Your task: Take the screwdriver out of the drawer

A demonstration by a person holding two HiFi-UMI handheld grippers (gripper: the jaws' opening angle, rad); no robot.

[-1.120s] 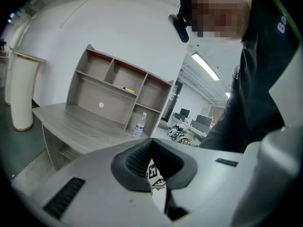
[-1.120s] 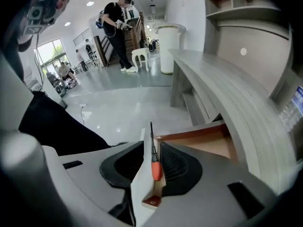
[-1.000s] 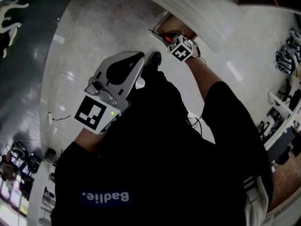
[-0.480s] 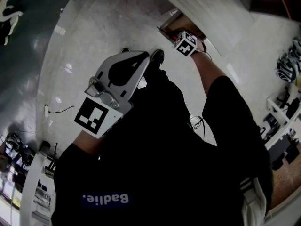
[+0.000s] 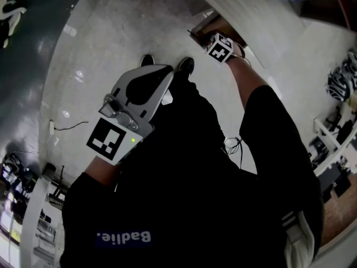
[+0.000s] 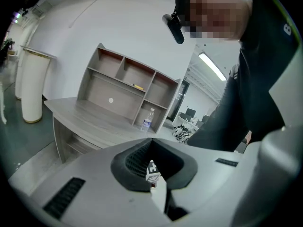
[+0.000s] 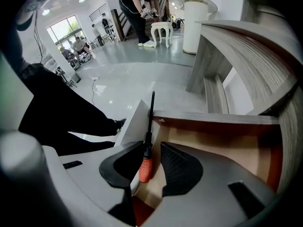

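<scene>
In the right gripper view a screwdriver (image 7: 145, 167) with an orange handle and a long black shaft stands tilted in the open wooden drawer (image 7: 222, 138), leaning on the drawer's white front panel (image 7: 130, 124). My right gripper (image 7: 150, 146) points steeply down into the drawer. Its jaws are closing with the handle between them; the handle lies against the left pad (image 7: 124, 161), and a gap shows at the right one. The head view has this gripper (image 5: 207, 38) at the drawer (image 5: 212, 22) under the desk. My left gripper (image 5: 167, 72) hangs above the person's knee, shut and empty.
A grey desk (image 6: 90, 119) carries a shelf unit (image 6: 125, 86) and a water bottle (image 6: 147, 119). A white pedestal (image 6: 31, 86) stands to its left. The person's shoes (image 5: 185, 66) rest on the glossy floor, a cable (image 5: 70, 126) lies there, and people stand far off (image 7: 137, 6).
In the head view the right gripper has sunk toward the drawer and rolled a little. The left gripper has drifted slightly down. Nothing was taken hold of.
</scene>
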